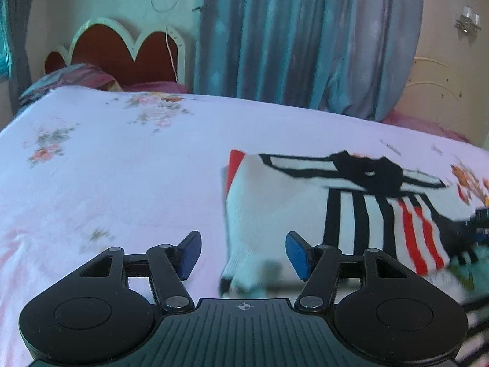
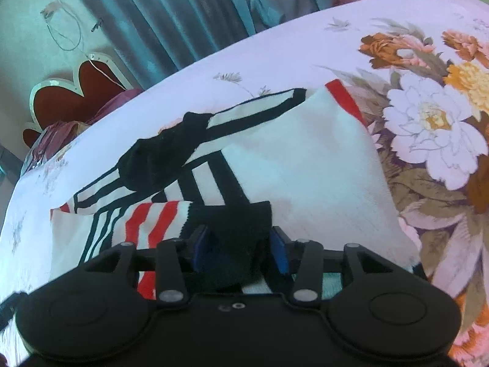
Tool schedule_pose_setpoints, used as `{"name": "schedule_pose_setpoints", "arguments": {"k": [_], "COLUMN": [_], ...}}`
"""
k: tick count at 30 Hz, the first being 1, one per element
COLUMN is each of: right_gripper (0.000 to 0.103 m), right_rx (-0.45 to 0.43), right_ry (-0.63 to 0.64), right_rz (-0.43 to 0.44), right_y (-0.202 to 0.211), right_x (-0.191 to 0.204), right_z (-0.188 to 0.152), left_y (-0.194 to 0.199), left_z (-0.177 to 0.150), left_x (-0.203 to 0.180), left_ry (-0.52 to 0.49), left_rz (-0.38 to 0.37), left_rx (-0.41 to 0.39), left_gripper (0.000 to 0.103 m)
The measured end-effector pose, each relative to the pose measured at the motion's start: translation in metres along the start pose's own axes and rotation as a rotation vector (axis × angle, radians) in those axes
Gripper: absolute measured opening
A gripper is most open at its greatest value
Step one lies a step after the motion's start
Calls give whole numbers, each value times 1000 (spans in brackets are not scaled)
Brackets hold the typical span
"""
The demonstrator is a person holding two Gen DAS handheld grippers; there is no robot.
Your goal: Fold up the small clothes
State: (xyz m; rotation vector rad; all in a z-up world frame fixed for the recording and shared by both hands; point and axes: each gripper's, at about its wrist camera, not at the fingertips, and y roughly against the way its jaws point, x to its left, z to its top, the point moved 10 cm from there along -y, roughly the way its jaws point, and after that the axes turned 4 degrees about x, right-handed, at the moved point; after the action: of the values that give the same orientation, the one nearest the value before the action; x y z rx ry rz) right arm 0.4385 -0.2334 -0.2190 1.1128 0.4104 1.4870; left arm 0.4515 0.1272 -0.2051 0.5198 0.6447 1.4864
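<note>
A small white garment with black and red stripes lies on the floral bedsheet, partly folded. In the left wrist view my left gripper is open, just above the garment's near white corner, holding nothing. In the right wrist view the garment lies spread ahead, with a black collar part bunched up. My right gripper is shut on the garment's black cuff and holds that edge lifted over the white body. The right gripper's tip also shows at the far right of the left wrist view.
The bed has a red scalloped headboard and pillows at the far left. Blue-grey curtains hang behind the bed. Large printed flowers cover the sheet to the right of the garment.
</note>
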Motion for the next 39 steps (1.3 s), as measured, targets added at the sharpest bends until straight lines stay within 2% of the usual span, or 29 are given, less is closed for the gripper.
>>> {"name": "schedule_pose_setpoints", "arguments": {"k": [2,4,6,8,10,11,12,14,16,19,22,26,29,32,33,39], "right_gripper": [39,27,21,18,17,17,12,13,23,27,30,29,27,27,31,33], "right_rx": [-4,-12,-16,-39,-97,-104,-73,-38,-50,-127,-164,-93,-19,-24,-32,-49], "right_ry": [10,33,71,122,159,166,164,126,132,148,186,264,306,295,294,324], "right_rz": [-1,-9,-16,-33,-64,-102,-132,-119,-117,-146,-120,-60,-97,-91,-86,-36], "right_y": [-3,-4,-4,0,13,13,7,0,6,22,26,4,-22,-19,-15,1], "right_x": [2,6,10,15,14,8,1,-11,-10,-8,9,36,34,31,33,48], "right_z": [4,7,10,12,14,13,9,4,7,21,31,23,8,12,11,5], "left_y": [-24,-50,-71,-88,-104,-111,-115,-118,-119,-114,-130,-144,-143,-127,-118,-61], "left_z": [9,16,20,20,21,21,23,26,29,39,46,51,52,52,51,32], "left_x": [-1,-1,-2,-3,1,3,4,4,4,9,13,23,24,23,19,-16], "left_ry": [34,64,81,102,134,143,148,146,143,171,162,204,205,193,171,60], "left_rz": [-6,-1,10,31,48,57,64,75,81,96,117,135,138,144,136,52], "left_rx": [26,48,62,74,82,90,90,85,79,38,63,68,72,60,45,-11], "left_gripper": [60,60,60,60,60,60,60,60,60,60,60,60,60,60,60,60]}}
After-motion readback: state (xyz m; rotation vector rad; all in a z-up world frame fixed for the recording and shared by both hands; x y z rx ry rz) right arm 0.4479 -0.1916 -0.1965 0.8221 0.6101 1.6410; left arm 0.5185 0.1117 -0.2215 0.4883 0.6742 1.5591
